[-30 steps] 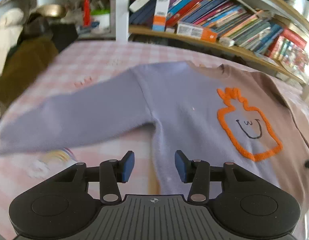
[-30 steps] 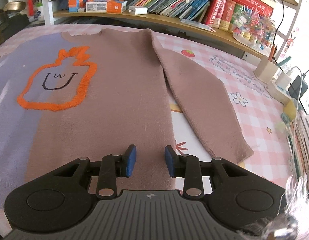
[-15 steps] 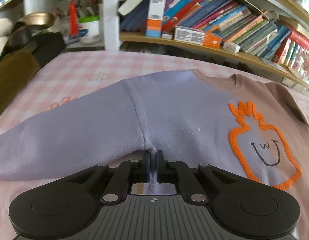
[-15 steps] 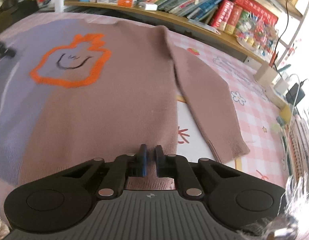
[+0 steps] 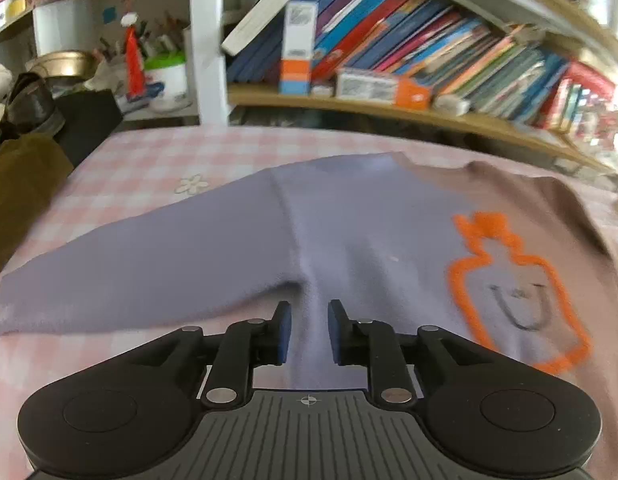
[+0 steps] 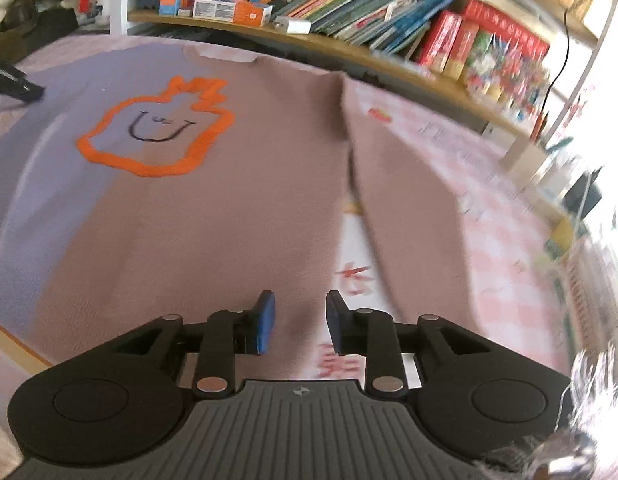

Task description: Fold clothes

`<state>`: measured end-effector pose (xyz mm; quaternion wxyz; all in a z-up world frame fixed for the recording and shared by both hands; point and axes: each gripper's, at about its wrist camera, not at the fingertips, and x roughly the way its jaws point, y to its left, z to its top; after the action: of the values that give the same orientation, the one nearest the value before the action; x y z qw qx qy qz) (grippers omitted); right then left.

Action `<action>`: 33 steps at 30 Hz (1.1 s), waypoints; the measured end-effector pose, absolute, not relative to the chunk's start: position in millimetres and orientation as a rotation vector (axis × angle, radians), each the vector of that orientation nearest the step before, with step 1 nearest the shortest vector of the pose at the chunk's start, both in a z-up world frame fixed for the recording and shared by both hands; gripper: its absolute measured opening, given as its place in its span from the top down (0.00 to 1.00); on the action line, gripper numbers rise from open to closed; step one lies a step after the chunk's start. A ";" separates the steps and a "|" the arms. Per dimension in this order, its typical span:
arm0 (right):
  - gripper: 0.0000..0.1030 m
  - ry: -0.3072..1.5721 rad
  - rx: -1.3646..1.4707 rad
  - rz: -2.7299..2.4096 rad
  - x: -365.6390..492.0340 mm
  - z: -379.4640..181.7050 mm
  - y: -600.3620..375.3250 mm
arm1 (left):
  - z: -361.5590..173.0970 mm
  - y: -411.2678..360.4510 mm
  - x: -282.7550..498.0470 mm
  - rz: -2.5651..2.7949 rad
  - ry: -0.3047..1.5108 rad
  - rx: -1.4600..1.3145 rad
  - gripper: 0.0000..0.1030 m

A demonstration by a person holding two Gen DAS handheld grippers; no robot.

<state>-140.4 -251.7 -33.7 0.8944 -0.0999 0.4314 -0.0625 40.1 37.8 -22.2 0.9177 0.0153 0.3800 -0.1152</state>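
Observation:
A two-tone sweater point(image 5: 369, 240) lies flat on the table, lavender on one half and brown on the other, with an orange outlined face point(image 5: 517, 292) on its chest. Its lavender sleeve point(image 5: 141, 264) stretches left. My left gripper point(image 5: 308, 334) is open just above the sweater's armpit area, holding nothing. In the right wrist view the brown half point(image 6: 249, 200) and brown sleeve point(image 6: 409, 208) lie spread. My right gripper point(image 6: 299, 326) stands open over the sweater's brown lower edge, nothing between its fingers.
A pink checked tablecloth point(image 5: 169, 160) covers the table. Behind it runs a wooden shelf of books point(image 5: 389, 60). Dark clothing and a bag point(image 5: 29, 152) sit at the far left. A power strip and cables point(image 6: 585, 192) lie at the right edge.
Both grippers were shut on the sweater half a second ago and are open now. The sweater has settled flat, shifted a little relative to each camera.

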 end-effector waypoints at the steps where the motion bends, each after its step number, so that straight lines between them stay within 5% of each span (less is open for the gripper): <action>1: 0.76 0.897 -0.227 -0.140 -139.9 -34.3 -258.4 | -20.8 36.6 31.2 -0.246 0.777 0.029 0.77; 9: 0.76 0.942 -0.271 -0.134 -145.3 -40.0 -315.8 | -28.0 19.5 -34.7 -0.274 0.798 -0.014 0.65; 20: 0.97 0.974 -0.221 0.026 -142.8 -42.9 -345.4 | -38.3 -12.8 -71.7 -0.205 0.825 -0.047 0.65; 33: 0.97 0.682 -0.446 -0.365 -68.4 17.7 -448.5 | -36.9 -14.1 -86.4 -0.091 0.846 -0.037 0.65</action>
<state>-68.4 -448.5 17.7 0.9020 -0.2158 0.3297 -0.1766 -86.4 -14.1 -36.9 0.9108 -0.0179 0.4102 -0.0442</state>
